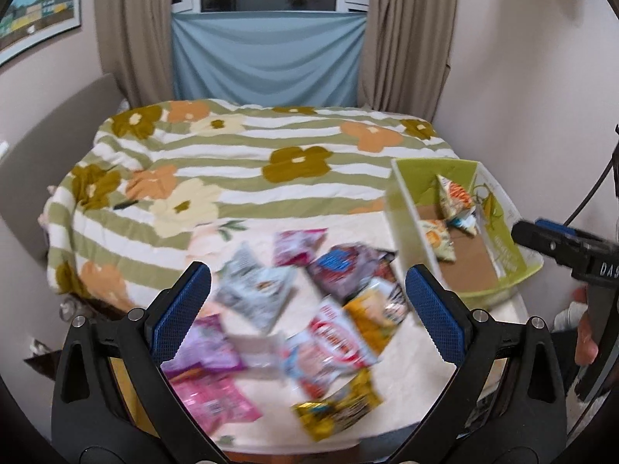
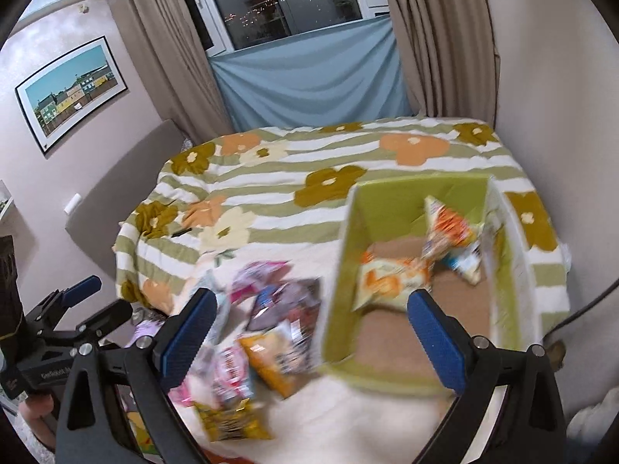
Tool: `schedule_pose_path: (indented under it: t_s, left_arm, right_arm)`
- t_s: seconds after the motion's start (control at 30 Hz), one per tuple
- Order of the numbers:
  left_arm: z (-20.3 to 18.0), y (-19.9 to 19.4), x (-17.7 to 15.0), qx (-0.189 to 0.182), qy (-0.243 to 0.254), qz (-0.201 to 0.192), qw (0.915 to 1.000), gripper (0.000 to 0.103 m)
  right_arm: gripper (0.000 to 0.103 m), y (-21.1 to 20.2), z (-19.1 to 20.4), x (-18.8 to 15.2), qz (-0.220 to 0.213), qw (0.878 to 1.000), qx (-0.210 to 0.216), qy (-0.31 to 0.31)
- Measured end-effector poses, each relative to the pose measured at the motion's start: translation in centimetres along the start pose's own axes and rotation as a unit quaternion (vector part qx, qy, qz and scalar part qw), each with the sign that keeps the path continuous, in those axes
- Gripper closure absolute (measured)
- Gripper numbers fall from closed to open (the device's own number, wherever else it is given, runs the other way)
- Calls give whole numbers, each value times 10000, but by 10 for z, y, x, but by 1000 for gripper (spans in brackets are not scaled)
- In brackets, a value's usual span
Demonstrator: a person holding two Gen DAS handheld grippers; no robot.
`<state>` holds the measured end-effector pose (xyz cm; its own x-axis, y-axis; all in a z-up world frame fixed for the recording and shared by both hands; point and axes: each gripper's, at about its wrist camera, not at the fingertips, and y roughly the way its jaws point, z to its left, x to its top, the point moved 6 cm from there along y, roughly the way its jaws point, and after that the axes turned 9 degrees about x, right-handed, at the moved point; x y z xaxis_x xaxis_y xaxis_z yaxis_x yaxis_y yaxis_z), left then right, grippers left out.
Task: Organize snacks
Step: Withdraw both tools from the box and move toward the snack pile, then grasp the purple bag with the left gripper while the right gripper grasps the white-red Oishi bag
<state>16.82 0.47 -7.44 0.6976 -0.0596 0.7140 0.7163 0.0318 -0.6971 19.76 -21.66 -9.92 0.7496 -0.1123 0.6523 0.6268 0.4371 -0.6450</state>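
Note:
A pile of several snack packets (image 1: 309,309) lies on the cream blanket at the bed's near end; it also shows in the right wrist view (image 2: 263,332). A green box (image 1: 499,255) stands to the right and holds three packets (image 2: 394,274); its wall shows in the right wrist view (image 2: 340,301). My left gripper (image 1: 309,309) is open and empty above the pile. My right gripper (image 2: 313,328) is open and empty, above the box's left wall and the pile's edge. It shows in the left wrist view (image 1: 541,243) at the right edge.
The bed has a green-striped flowered quilt (image 1: 240,162). Beige curtains (image 1: 131,31), a blue cloth (image 1: 267,58) and a window are behind it. A wall is close on the right. A framed picture (image 2: 73,89) hangs on the left wall.

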Motion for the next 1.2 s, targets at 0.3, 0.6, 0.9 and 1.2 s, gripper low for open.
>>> schedule_pose_path:
  t_s: [0.3, 0.6, 0.9, 1.2]
  left_arm:
    - [99, 6, -48, 50, -268, 379, 9989, 3]
    - [156, 65, -87, 76, -904, 972, 9911, 3]
    - [162, 136, -116, -132, -1338, 1654, 9770, 3]
    - [153, 186, -133, 9, -1244, 2126, 9692, 3]
  right_arm:
    - [4, 35, 57, -77, 311, 9986, 71, 412]
    - [4, 85, 72, -132, 843, 9922, 92, 918]
    - [4, 136, 67, -151, 1139, 9878, 145, 1054]
    - [4, 178, 59, -156, 1452, 9827, 257, 1117]
